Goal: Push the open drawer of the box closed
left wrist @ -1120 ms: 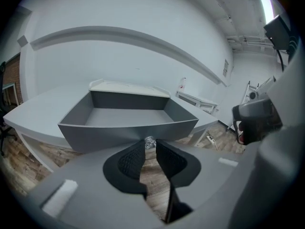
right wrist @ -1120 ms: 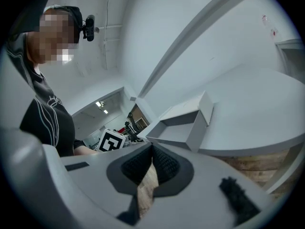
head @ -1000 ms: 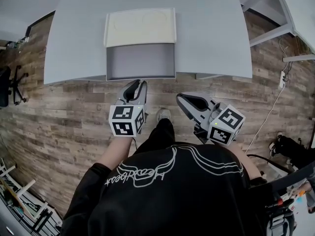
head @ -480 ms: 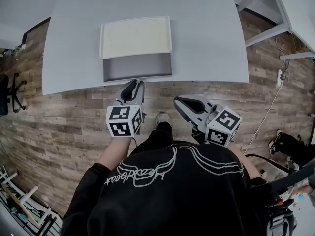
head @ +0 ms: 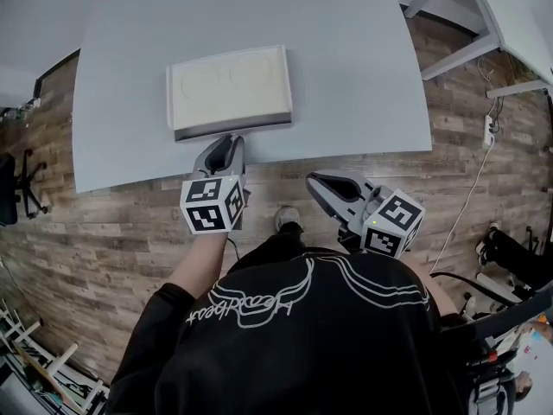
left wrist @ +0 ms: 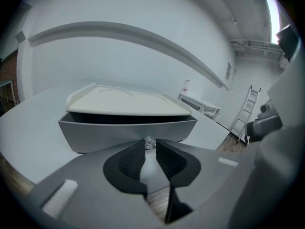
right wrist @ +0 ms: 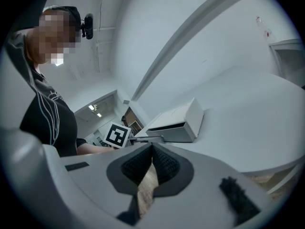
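Observation:
A cream-topped box (head: pixel 229 85) sits near the front edge of the white table (head: pixel 346 76). Its grey drawer (head: pixel 233 129) sticks out only a thin strip. My left gripper (head: pixel 226 142) has its tips against the drawer front (left wrist: pixel 95 135), jaws slightly apart. A small clear knob (left wrist: pixel 150 141) sits right at the gap between the tips. My right gripper (head: pixel 321 180) hangs over the floor to the right of the box, off the table, shut and empty. From the right gripper view the box (right wrist: pixel 176 120) shows side-on, with the drawer (right wrist: pixel 169 135) a little out.
Wooden floor lies below the table's front edge. A black office chair (head: pixel 13 158) stands at the far left. Another white table (head: pixel 510 15) is at the upper right, with a power strip and cable (head: pixel 488 128) on the floor below it.
The drawer has gone from far out to almost flush with the box. My left gripper moved forward with it, tips on its front. The right gripper stayed roughly in place.

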`<state>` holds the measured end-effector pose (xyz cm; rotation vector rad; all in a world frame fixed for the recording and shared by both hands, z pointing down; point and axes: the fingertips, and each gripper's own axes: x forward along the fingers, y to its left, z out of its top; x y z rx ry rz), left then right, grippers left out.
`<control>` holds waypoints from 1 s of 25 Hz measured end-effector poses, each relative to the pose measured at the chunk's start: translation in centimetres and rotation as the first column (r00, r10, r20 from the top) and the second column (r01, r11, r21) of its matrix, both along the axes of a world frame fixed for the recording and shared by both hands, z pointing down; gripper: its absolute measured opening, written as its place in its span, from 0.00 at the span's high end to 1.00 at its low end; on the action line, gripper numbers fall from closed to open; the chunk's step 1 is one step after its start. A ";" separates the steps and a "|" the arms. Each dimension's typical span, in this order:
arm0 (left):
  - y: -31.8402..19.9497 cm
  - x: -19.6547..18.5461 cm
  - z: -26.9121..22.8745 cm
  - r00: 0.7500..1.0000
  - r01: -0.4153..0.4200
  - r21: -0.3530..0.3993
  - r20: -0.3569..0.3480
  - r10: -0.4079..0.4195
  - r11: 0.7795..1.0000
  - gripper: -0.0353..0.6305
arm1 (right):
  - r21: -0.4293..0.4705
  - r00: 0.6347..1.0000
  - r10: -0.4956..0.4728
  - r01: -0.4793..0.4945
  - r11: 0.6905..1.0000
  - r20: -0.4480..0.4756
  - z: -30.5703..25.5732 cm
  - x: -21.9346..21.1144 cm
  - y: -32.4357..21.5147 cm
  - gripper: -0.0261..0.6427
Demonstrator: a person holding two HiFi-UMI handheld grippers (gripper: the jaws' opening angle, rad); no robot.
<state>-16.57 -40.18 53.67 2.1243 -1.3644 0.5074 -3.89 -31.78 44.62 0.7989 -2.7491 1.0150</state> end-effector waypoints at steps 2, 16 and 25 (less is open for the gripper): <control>-0.4 -0.1 0.0 1.000 0.000 0.000 0.001 0.000 1.000 0.83 | 0.002 1.000 0.009 -0.009 1.000 -0.002 0.0 0.1 -0.1 0.95; -3.1 -0.7 0.2 0.999 0.026 0.008 0.019 -0.026 1.000 0.81 | -0.001 1.000 0.025 -0.025 1.000 -0.001 0.3 0.5 -0.3 0.95; 9.0 3.7 -7.9 0.981 -0.065 0.102 -0.178 0.083 0.993 0.84 | 0.098 1.000 -0.020 0.019 0.995 0.008 -3.0 1.7 8.9 0.95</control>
